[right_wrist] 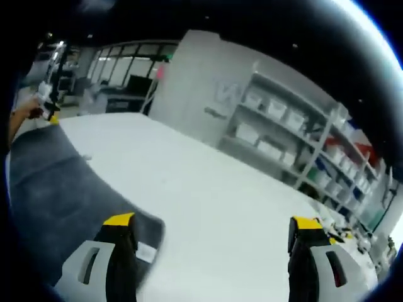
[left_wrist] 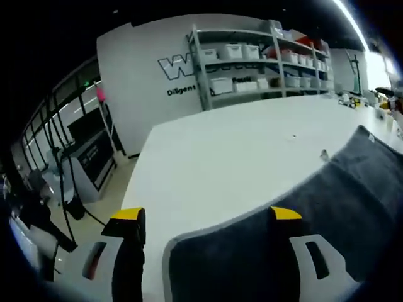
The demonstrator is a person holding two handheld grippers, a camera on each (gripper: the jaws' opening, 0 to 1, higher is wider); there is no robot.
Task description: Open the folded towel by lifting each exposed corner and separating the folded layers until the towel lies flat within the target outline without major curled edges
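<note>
**A:** What's the room like from your feed?

**B:** Big workshop: white wall with lettering, shelving (left_wrist: pixel 252 56) stacked with bins at upper centre, and a wide white bench (left_wrist: pixel 214 157) under me.

**A:** And the towel?

**B:** Dark grey towel (left_wrist: pixel 327 207) lies at lower right of the left gripper view, lower left of the right gripper view. Its long axis seems to run from one hand-held gripper towards the other. I judge it soft, light and floppy, so I'd pinch a corner; one with a white tag (right_wrist: pixel 146 253) looks handy.

**A:** Grippers?

**B:** Left hand-held gripper (left_wrist: pixel 208 217) wide, straddling a rounded corner, gripping nothing. Right hand-held gripper (right_wrist: pixel 214 223) wide too, empty.
</note>
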